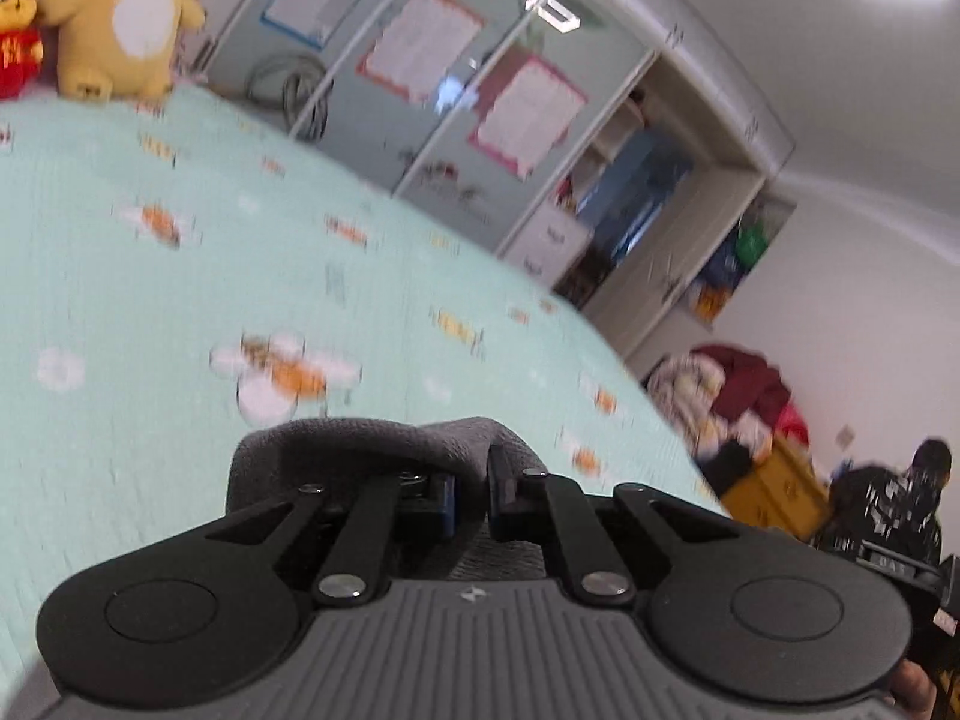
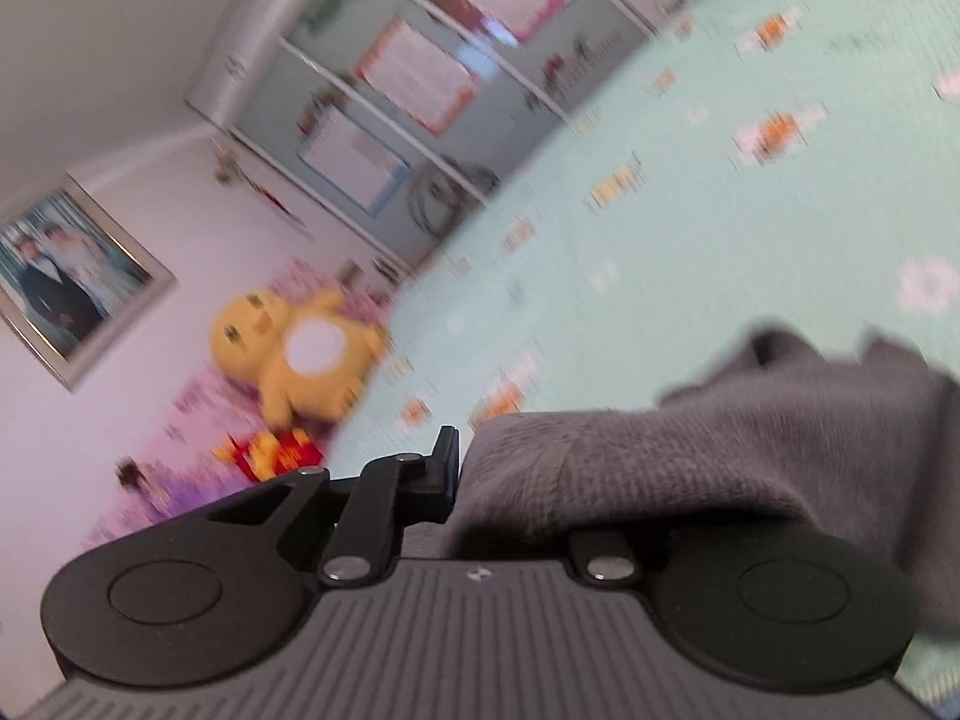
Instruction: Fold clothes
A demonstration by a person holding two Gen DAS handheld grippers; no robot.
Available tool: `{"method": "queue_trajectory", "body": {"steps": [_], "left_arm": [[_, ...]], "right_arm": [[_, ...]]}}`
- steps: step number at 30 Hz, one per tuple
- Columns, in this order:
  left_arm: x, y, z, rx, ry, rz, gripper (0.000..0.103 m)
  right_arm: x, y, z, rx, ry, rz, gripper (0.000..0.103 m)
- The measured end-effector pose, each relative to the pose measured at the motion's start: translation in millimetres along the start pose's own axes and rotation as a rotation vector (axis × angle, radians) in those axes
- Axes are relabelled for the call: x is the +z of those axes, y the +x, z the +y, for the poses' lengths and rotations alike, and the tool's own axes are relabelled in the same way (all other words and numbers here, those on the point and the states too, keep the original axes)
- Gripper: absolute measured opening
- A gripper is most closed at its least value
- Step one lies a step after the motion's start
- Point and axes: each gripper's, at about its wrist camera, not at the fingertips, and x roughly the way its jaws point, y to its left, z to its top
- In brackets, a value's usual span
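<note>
A grey knitted garment (image 1: 360, 444) is bunched in front of my left gripper (image 1: 471, 501), which is shut on a fold of it just above the mint bedspread (image 1: 180, 300). In the right wrist view the same grey garment (image 2: 690, 468) drapes over my right gripper (image 2: 474, 480) and hides its right finger. The left finger (image 2: 445, 468) shows, pressed against the cloth's edge, so this gripper is shut on the garment. Both views are tilted and blurred.
A yellow plush toy (image 1: 126, 18) and a red one (image 1: 15, 30) sit at the head of the bed. Wardrobe doors with posters (image 1: 420, 42) line the far wall. A clothes pile (image 1: 732, 402) tops a yellow cabinet (image 1: 774, 492). A person in dark patterned clothes (image 1: 888, 498) is at right.
</note>
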Motion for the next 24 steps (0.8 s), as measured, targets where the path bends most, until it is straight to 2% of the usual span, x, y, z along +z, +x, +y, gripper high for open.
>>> {"method": "queue_trajectory", "body": {"steps": [6,10,13,19,22,23,24], "left_arm": [[49,-12,-20,-0.033,0.036,-0.096,0.006],[49,-7,-30,-0.04,0.058,-0.094,0.006],[29,3,-18,-0.062,-0.007,-0.023,0.006],[-44,20,9,-0.095,-0.142,0.161,0.012],[-75,29,18,-0.126,-0.213,0.247,0.037],[-79,35,21,-0.122,-0.23,0.265,0.042],[-83,40,23,-0.119,-0.248,0.283,0.043]], "right_arm": [[44,5,32,0.075,-0.059,-0.075,0.012],[65,6,49,0.121,-0.079,-0.124,0.012],[68,3,58,0.137,-0.094,-0.138,0.012],[61,-6,66,0.125,-0.139,-0.121,0.012],[60,-12,67,0.126,-0.132,-0.123,0.012],[59,-13,68,0.129,-0.128,-0.118,0.012],[58,-14,67,0.132,-0.123,-0.112,0.012]]}}
